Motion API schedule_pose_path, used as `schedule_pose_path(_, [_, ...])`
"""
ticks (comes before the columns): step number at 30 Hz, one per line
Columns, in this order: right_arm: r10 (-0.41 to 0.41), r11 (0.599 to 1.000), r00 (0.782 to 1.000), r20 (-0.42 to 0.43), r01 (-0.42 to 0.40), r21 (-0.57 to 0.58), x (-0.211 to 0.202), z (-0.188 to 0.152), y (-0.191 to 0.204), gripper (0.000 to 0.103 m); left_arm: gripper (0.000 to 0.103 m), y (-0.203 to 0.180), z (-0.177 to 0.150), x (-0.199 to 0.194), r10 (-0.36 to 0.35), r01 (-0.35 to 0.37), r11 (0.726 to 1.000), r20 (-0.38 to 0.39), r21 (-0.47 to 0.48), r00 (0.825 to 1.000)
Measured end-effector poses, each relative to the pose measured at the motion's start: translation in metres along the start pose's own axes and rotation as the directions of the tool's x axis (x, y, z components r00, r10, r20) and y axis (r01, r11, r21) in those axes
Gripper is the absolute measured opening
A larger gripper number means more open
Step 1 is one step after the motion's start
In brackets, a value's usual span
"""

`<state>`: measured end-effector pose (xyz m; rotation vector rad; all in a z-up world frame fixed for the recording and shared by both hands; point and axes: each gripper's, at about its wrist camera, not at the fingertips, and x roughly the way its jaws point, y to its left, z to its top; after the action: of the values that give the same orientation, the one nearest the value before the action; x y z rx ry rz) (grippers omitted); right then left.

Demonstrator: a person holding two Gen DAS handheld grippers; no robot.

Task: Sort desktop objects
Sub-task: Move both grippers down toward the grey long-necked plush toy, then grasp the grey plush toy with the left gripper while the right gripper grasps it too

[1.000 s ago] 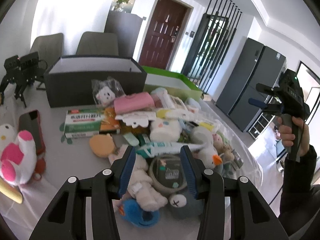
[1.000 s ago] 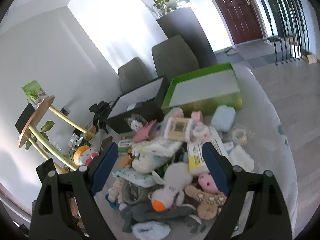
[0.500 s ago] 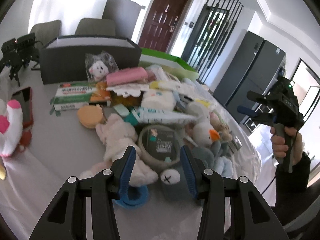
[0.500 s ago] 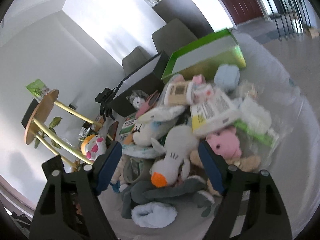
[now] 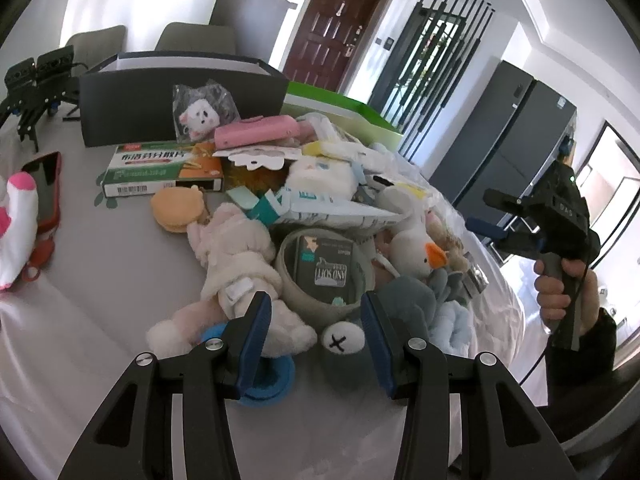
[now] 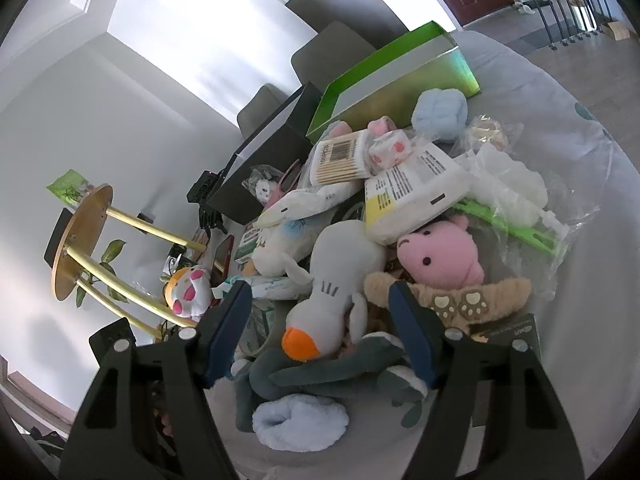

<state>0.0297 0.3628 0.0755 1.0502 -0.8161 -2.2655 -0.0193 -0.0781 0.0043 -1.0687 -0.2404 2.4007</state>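
A heap of soft toys, packets and boxes covers the grey table (image 5: pixel 100 280). My left gripper (image 5: pixel 316 340) hangs open low over the pile's near edge. Below it are a cream rabbit plush (image 5: pixel 236 252), a tape roll (image 5: pixel 316 305) and a grey plush with an X eye (image 5: pixel 340 340); nothing is held. My right gripper (image 6: pixel 320 320) is closing its jaws. The white duck plush (image 6: pixel 336 276) lies between them with gaps on both sides. A pink hippo plush (image 6: pixel 440 256) sits just right of it. In the left wrist view a hand carries the right gripper (image 5: pixel 532 220) beside the duck (image 5: pixel 412 240).
A black box (image 5: pixel 160 96) and a green box (image 6: pixel 400 80) stand open behind the pile. A medicine carton (image 5: pixel 160 166), a phone in a red case (image 5: pixel 46 188) and a pink-and-white plush (image 5: pixel 16 224) lie to the left. A blue ring (image 5: pixel 268 376) lies under the left fingers.
Both grippers have come down closer to the pile. The right jaws have narrowed around the white duck. The left jaws keep the same width.
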Motion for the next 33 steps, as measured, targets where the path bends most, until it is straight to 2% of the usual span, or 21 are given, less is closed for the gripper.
schedule_pose_path(8, [0.006, 1.0, 1.0, -0.006, -0.006, 0.003, 0.005, 0.004, 0.0, 0.069, 0.046, -0.008, 0.023, 0.001, -0.028, 0.026, 0.999, 0.033, 0.033, 0.999])
schedule_pose_path(14, [0.048, 0.998, 0.998, -0.051, -0.05, -0.026, 0.012, 0.0, 0.006, 0.064, 0.046, -0.015, 0.025, 0.011, -0.039, 0.039, 0.998, 0.003, 0.055, 0.999])
schedule_pose_path(16, [0.087, 0.994, 0.991, -0.105, -0.094, -0.057, 0.019, -0.005, 0.013, 0.063, 0.046, -0.015, 0.019, 0.01, -0.039, 0.039, 0.998, -0.006, 0.052, 0.999])
schedule_pose_path(19, [0.186, 0.98, 0.961, -0.202, -0.197, -0.031, 0.033, -0.02, 0.012, 0.06, 0.046, -0.013, 0.01, 0.008, -0.045, 0.046, 0.998, -0.013, 0.03, 0.999])
schedule_pose_path(23, [0.236, 0.969, 0.935, -0.264, -0.247, -0.008, 0.039, -0.038, 0.009, 0.06, 0.046, -0.011, -0.007, 0.003, -0.073, 0.073, 0.997, -0.024, -0.005, 0.997])
schedule_pose_path(28, [0.23, 0.968, 0.922, -0.313, -0.251, -0.029, 0.042, -0.053, 0.014, 0.06, 0.046, -0.012, -0.033, 0.007, -0.125, 0.122, 0.991, -0.068, -0.046, 0.99])
schedule_pose_path(33, [0.206, 0.969, 0.908, -0.366, -0.242, -0.054, 0.057, -0.061, 0.021, 0.06, 0.046, -0.015, -0.045, 0.014, -0.155, 0.15, 0.987, -0.096, -0.059, 0.983])
